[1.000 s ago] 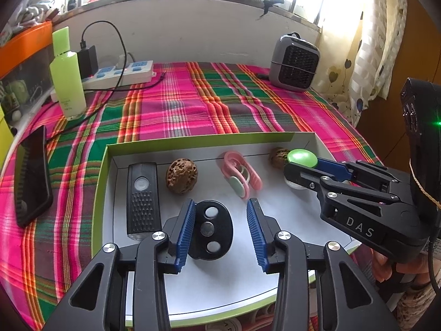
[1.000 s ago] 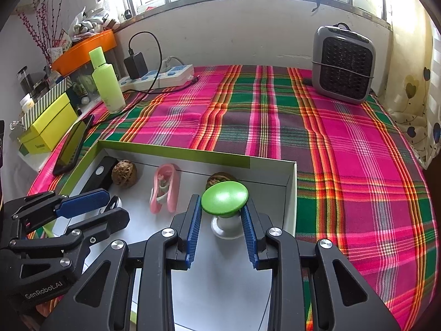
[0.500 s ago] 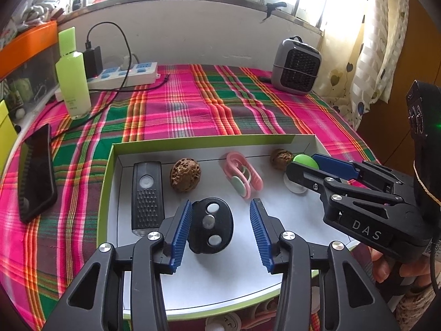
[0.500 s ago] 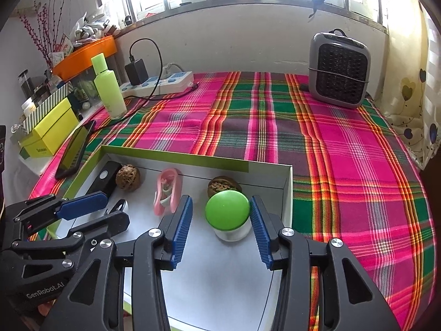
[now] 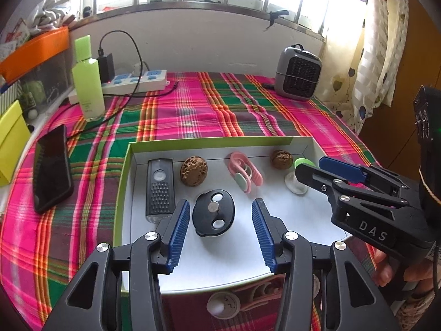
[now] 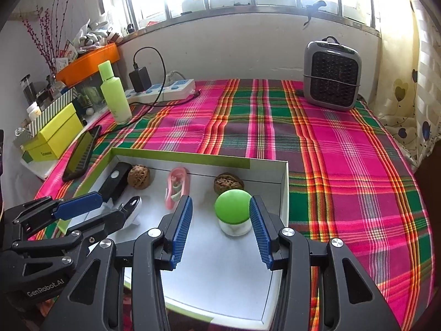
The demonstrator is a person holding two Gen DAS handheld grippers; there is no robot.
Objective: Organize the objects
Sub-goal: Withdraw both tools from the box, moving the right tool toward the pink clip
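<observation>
Plaid cloth (image 5: 248, 115) in pink, green and orange covers the table under a window; a grey heater (image 5: 299, 73) stands at the far right, a green bottle (image 5: 88, 82) and a power strip (image 5: 137, 81) at the far left.

Left wrist view: you see the white tray (image 5: 289, 237) with green walls resting on the cloth. Your left gripper (image 5: 220, 230) has its jaws opening; the black oval fob (image 5: 213, 216) lies flat on the tray floor between them, clear of both pads. Behind it, in a row from left to right, lie a black remote (image 5: 160, 187), a walnut (image 5: 193, 171), a pink clip (image 5: 244, 172) and a second walnut (image 5: 281, 159).

Right wrist view: your right gripper (image 6: 220, 227) is released. The green-capped jar (image 6: 233, 212) stands upright between its pads, close to the right one; whether they touch cannot be told. It sits near the tray's right wall, just in front of the second walnut.
</observation>
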